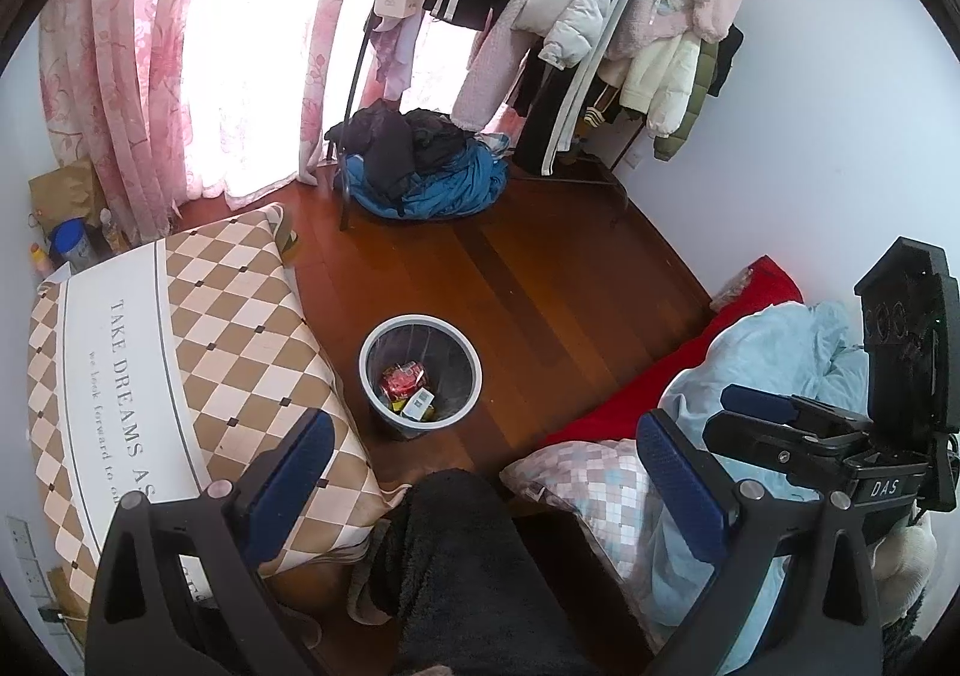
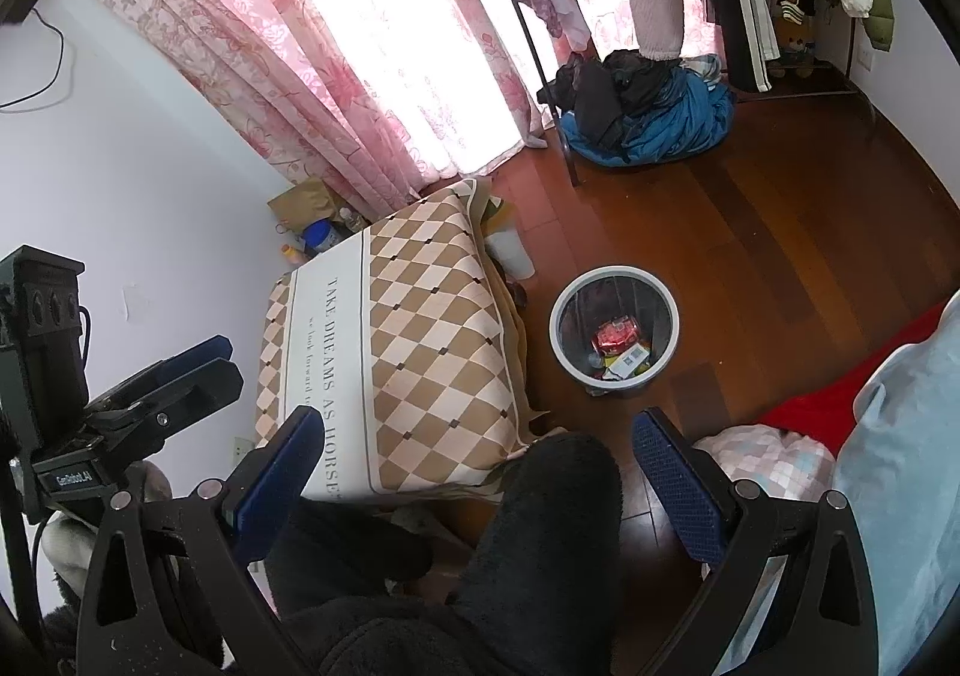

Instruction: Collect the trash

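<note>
A grey round trash bin (image 1: 420, 373) stands on the wooden floor; it also shows in the right wrist view (image 2: 615, 339). Inside lie a red wrapper (image 1: 403, 379) (image 2: 613, 336) and a white and yellow packet (image 1: 418, 405) (image 2: 627, 361). My left gripper (image 1: 487, 454) is open and empty, held well above and short of the bin. My right gripper (image 2: 477, 451) is open and empty, also high above the floor. Each gripper shows in the other's view, the right one (image 1: 798, 424) and the left one (image 2: 162, 376).
A checkered cloth-covered table (image 1: 198, 352) (image 2: 408, 352) stands left of the bin. A red bed with a blue blanket (image 1: 780, 358) and a pillow (image 1: 594, 490) lies right. A clothes rack (image 1: 570, 16) and a clothes pile (image 1: 420, 166) are beyond. Dark fleece-clad legs (image 1: 456, 568) are below.
</note>
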Available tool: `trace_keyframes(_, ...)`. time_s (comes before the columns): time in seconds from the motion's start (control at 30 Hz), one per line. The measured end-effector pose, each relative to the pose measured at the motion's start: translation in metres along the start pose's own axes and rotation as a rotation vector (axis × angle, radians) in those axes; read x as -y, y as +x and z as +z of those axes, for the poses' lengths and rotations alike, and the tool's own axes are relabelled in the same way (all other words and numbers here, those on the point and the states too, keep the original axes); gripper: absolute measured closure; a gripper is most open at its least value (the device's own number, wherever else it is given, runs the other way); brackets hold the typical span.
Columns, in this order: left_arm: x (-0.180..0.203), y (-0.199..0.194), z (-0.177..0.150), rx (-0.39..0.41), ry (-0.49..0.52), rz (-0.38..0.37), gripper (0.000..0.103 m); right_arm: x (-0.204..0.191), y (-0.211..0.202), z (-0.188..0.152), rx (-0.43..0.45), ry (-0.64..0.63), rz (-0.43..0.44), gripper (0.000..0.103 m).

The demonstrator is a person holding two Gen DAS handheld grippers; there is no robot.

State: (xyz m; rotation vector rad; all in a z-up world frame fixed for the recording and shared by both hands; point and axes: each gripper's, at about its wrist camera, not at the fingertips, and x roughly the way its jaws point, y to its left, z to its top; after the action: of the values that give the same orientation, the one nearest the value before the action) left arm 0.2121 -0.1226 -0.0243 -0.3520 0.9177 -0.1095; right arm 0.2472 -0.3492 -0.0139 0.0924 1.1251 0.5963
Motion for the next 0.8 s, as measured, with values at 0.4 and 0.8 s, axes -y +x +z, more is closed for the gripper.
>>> trace_keyframes(0.4, 0.001, -0.004, -0.001, 0.015, 0.003, -0.001, 0.0, 0.002, -0.007, 0.004, 0.009, -0.011, 0.001, 0.0)
trace_keyframes(0.8, 0.003, -0.012, 0.001, 0.032, 0.002, 0.004, 0.0, -0.004, -0.012, 0.008, 0.011, -0.033, -0.003, 0.0)
